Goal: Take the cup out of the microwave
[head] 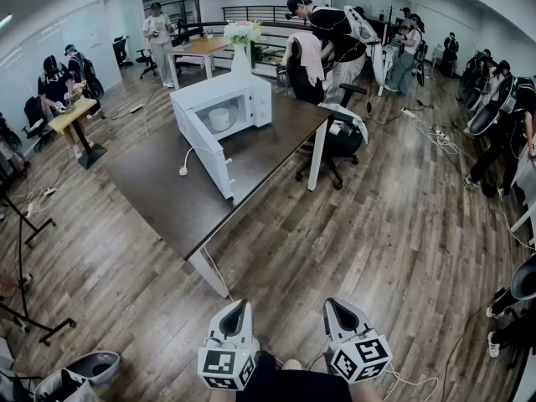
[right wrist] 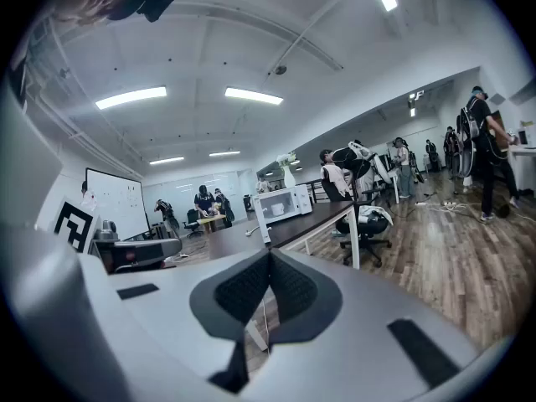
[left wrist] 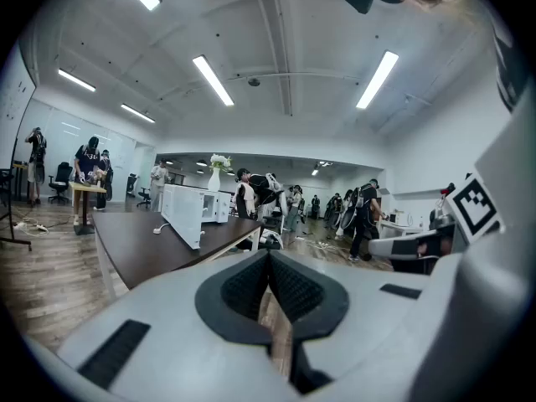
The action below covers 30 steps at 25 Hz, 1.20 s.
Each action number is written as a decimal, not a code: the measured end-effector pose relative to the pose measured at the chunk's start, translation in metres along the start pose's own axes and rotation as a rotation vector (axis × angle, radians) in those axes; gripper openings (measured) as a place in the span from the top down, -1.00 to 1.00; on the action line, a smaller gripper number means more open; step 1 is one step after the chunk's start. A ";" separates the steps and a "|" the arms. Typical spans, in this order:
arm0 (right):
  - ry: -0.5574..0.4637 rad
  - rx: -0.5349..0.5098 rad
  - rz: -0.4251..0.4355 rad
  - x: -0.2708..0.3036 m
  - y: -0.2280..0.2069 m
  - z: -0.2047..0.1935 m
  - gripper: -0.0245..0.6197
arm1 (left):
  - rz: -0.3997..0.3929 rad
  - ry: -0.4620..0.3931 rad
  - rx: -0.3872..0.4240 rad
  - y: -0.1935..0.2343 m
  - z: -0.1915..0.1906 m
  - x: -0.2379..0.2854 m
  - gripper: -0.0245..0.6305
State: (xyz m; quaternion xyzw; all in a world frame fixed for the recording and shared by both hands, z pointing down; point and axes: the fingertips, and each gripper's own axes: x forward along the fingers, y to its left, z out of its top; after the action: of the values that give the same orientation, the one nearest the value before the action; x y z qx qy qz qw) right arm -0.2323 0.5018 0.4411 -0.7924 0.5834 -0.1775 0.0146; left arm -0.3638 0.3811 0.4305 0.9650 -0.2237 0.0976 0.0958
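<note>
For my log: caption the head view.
Shut, empty left hand-held gripper and right hand-held gripper short of the table; microwave open, cup inside.

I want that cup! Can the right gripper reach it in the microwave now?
Probably not yet. The microwave door hangs open and nothing blocks the cup, but the right gripper is far back from the table, jaws shut.

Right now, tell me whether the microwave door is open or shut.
Open. The microwave door swings out over the table, and the white cup sits exposed inside the microwave.
</note>
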 end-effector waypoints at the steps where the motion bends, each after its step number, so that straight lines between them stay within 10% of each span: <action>1: 0.005 0.007 -0.001 -0.001 0.000 -0.001 0.94 | -0.004 0.000 0.001 -0.002 0.000 0.000 0.91; 30: 0.018 0.020 0.004 -0.003 -0.018 -0.005 0.94 | -0.018 0.007 -0.016 -0.021 -0.009 0.019 0.91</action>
State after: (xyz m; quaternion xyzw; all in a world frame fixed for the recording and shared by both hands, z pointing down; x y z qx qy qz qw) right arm -0.2182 0.5109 0.4493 -0.7895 0.5832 -0.1904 0.0175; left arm -0.3386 0.3935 0.4408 0.9658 -0.2156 0.0985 0.1052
